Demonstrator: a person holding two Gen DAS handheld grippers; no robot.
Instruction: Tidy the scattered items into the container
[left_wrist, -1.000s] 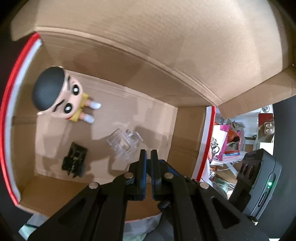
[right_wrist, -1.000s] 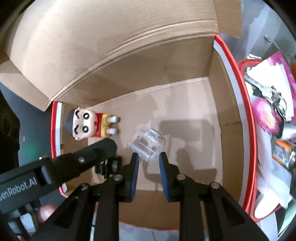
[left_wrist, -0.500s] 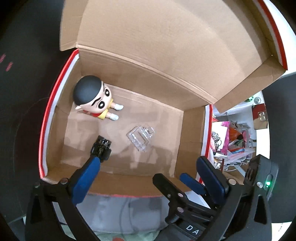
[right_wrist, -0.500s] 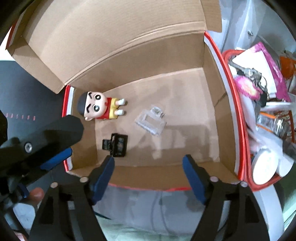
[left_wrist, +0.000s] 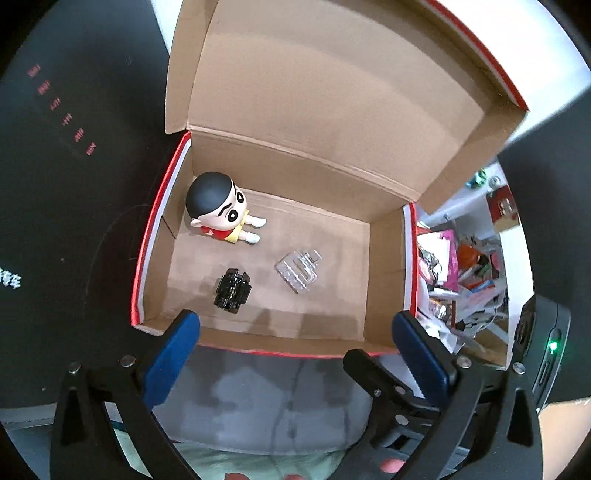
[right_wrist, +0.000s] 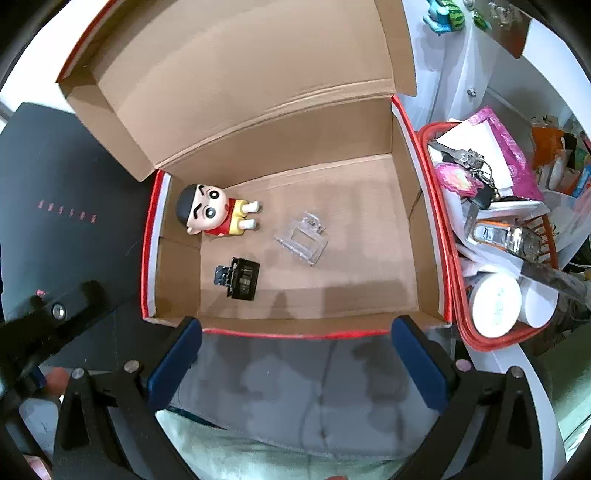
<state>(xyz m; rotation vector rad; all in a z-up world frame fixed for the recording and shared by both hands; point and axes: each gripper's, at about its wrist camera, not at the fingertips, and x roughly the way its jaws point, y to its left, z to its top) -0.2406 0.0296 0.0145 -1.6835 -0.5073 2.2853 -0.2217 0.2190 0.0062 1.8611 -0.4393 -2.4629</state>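
Clutter in the red basket (right_wrist: 461, 325) beside the cardboard box (right_wrist: 402, 206) overlaps too much to sort out beyond keys and round white lids. Box lid stands open. On the box floor lie a cartoon figurine (left_wrist: 221, 214) at the far left corner, a black clip (left_wrist: 232, 291) nearer, and a clear plastic case (left_wrist: 299, 271) to its right, all apart. Left gripper (left_wrist: 295, 332) fingers spread wide, empty. Right gripper (right_wrist: 295, 339) fingers, just opening, likewise wide and empty.
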